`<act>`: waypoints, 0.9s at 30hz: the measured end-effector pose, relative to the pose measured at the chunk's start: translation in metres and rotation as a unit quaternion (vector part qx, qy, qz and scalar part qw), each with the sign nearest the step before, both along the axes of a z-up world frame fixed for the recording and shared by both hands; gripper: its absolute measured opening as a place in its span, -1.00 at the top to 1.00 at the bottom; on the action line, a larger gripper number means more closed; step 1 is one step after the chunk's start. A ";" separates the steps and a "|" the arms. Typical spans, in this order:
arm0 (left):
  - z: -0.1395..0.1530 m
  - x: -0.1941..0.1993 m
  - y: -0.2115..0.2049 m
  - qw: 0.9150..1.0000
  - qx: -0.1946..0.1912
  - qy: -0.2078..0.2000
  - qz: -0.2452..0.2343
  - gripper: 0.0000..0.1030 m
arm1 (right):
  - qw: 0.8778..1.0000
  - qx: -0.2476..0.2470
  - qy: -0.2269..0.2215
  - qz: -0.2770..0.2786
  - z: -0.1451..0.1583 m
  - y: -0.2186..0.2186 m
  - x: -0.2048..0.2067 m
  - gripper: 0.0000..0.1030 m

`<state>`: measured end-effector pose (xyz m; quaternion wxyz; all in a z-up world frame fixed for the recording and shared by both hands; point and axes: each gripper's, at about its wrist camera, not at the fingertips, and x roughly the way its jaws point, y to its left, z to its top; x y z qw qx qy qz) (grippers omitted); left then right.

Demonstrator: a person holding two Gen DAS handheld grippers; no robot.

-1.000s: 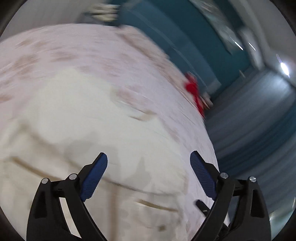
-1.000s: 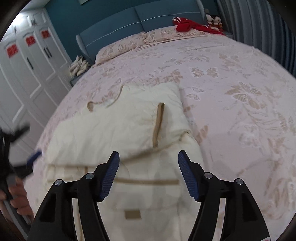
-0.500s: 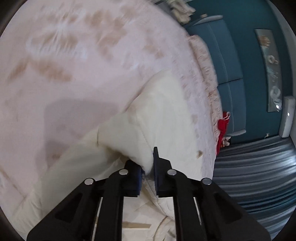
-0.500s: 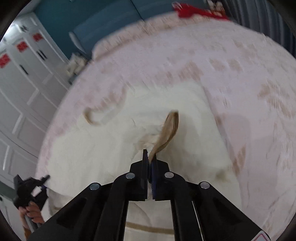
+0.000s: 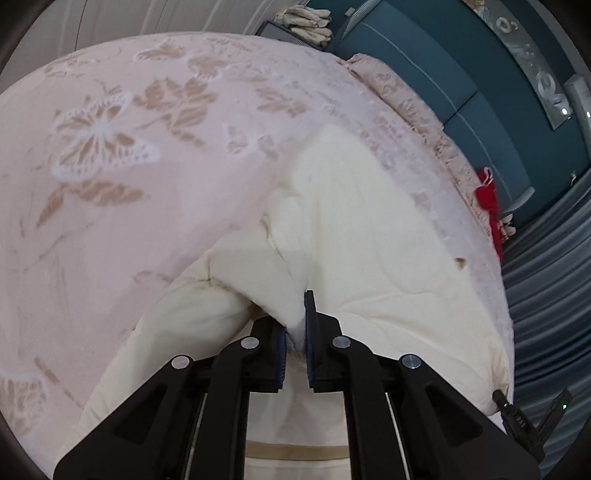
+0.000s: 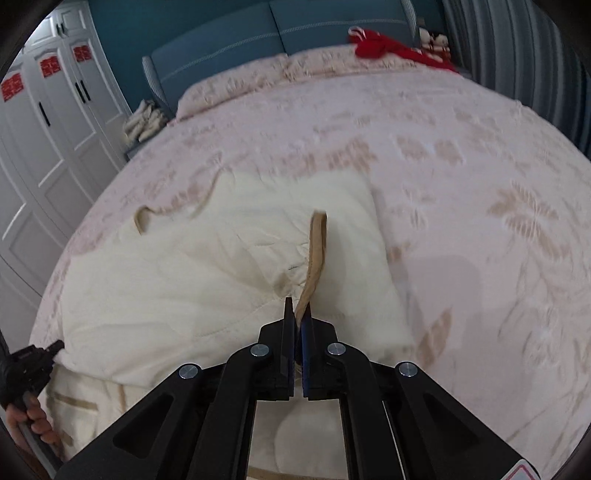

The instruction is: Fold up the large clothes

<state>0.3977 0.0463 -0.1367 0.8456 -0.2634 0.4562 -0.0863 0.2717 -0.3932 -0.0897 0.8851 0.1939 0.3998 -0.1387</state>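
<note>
A large cream padded garment (image 6: 207, 273) with tan trim lies on the pink floral bedspread (image 6: 461, 177). My right gripper (image 6: 298, 314) is shut on the garment's edge at a tan strap (image 6: 317, 243), lifting the cloth a little. My left gripper (image 5: 294, 325) is shut on a bunched fold of the same cream garment (image 5: 369, 236) at its other side. The left gripper also shows at the left edge of the right wrist view (image 6: 33, 360), held by a hand. A second tan strap (image 6: 147, 218) lies loose on the garment's far left.
A teal headboard (image 6: 280, 29) and pillows stand at the bed's far end. A red cloth (image 6: 391, 46) lies near the far right pillow. White wardrobe doors (image 6: 48, 122) stand left. Grey curtains (image 5: 554, 258) hang beside the bed. Folded cloths (image 6: 146, 118) sit on a bedside stand.
Both grippers were open above the garment a second ago. Both have closed on its cloth and now hold it slightly raised.
</note>
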 end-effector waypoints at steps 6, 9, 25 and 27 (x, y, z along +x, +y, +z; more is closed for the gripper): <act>-0.010 -0.003 -0.008 0.999 0.040 -0.013 -0.017 0.82 | 1.000 0.007 0.021 0.000 -0.043 0.003 -0.009 0.96; -0.006 -0.009 -0.013 0.997 0.065 -0.019 -0.021 0.66 | 0.999 0.028 0.027 -0.004 -0.041 -0.003 -0.004 0.97; 0.100 -0.029 -0.120 0.967 0.190 -0.092 -0.145 0.35 | 0.993 -0.040 -0.011 0.109 0.052 0.120 0.016 0.94; 0.073 -0.022 -0.139 0.964 0.206 -0.066 -0.157 0.42 | 0.992 -0.043 0.016 0.120 0.027 0.133 0.027 0.93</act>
